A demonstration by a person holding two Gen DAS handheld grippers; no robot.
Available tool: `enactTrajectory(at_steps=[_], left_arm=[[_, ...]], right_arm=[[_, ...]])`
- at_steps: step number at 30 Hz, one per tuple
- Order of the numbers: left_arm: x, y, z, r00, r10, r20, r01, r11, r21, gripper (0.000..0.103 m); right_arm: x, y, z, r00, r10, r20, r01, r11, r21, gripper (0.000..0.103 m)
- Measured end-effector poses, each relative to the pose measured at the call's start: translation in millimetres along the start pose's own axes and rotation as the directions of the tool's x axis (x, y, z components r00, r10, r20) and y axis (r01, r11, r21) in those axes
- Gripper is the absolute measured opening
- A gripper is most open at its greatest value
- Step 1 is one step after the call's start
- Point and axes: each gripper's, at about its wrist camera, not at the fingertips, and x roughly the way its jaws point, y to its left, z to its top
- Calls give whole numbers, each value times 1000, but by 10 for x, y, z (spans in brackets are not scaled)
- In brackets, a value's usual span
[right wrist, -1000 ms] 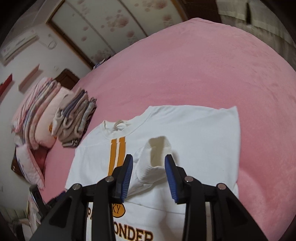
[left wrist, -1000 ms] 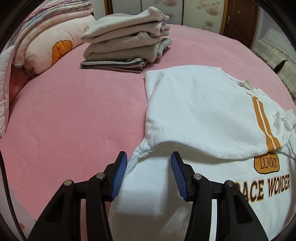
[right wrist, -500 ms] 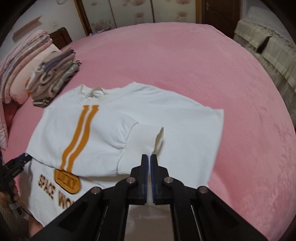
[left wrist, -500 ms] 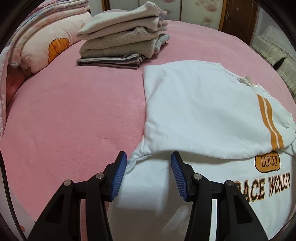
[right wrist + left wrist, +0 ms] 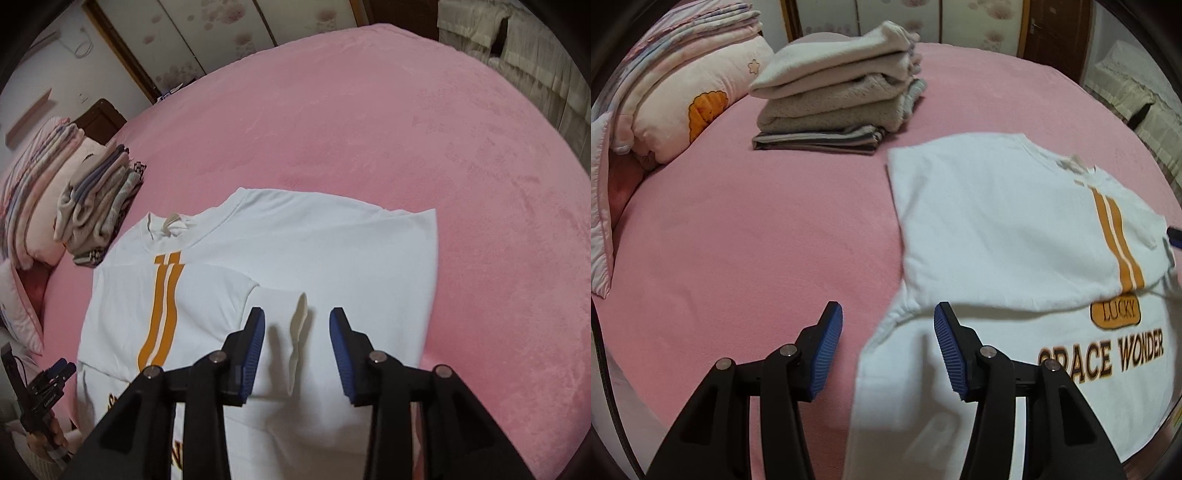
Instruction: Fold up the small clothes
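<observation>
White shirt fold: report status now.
Both grippers, left and right, open; right's jaws just opened, cuff lies loose between. White shirt flat, both sleeves folded in. Nothing blocking.

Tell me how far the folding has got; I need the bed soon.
Done: a stack of folded clothes sits by the pillow, and both sleeves of the white sweatshirt are folded in across its front. In hand: nothing; the right gripper has just opened over the sleeve cuff, and the left gripper is open at the sweatshirt's edge. Left: folding the body and stacking it.
</observation>
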Motion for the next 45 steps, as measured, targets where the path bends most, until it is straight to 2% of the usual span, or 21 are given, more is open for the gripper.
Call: enactTrajectory(at_steps=[4,8,9,10,11,15,17,20,22,26,27,28,29,33,39,42,45], left_arm=[[17,100,240,999,29,27,-27,998,-54,50],[155,138,518,999,11,38,-6,993,-118,50],[223,122,591,999,0,37,5,992,-127,50],[276,104,636,999,-4,35,8,992,-130,50],[366,71,707,999,-13,33,17,992,-129,50],[663,-26,867,1000,-22,-6,21,991,-136,50],[824,-58,911,999,-15,-38,10,990,-137,50],[1006,-93,932,997,11,-74,-21,990,-141,50],[1105,-87,948,996,15,-91,-28,988,-149,51],[1216,-42,1008,995,7,-101,-24,986,-165,50],[1230,-33,1027,995,7,-99,-23,987,-162,45],[1229,-39,1045,996,15,-90,-29,988,-153,14],[1233,-43,1062,995,36,-92,-48,991,-126,2],[1179,-75,1088,993,111,-31,-113,990,-87,0],[1050,39,1076,985,168,40,-161,977,-143,0],[1022,49,1054,987,160,23,-156,979,-131,0],[917,72,1036,988,152,18,-148,981,-126,0]], right_arm=[[284,-80,50,997,49,-66,-45,997,56,37],[438,-17,33,991,102,-87,-97,994,57,36],[436,48,26,993,85,-76,-83,996,21,33],[430,105,25,995,64,-70,-66,998,-17,18],[429,171,27,997,47,-68,-51,997,-56,15],[279,463,72,998,-45,41,53,975,-218,14],[186,604,114,992,-60,113,90,955,-283,14],[145,721,187,982,-72,177,129,934,-332,14],[201,732,234,980,-83,178,140,930,-340,14],[462,604,258,984,-125,126,159,935,-317,14],[507,578,235,985,-129,117,159,937,-311,14],[548,549,221,986,-128,106,154,942,-299,14],[565,535,212,987,-125,104,150,945,-290,14],[514,485,211,989,-88,116,114,963,-244,14],[409,542,196,982,-64,180,110,960,-256,14],[565,478,211,988,-121,101,141,962,-233,17],[498,390,193,990,-114,80,126,975,-183,25]])
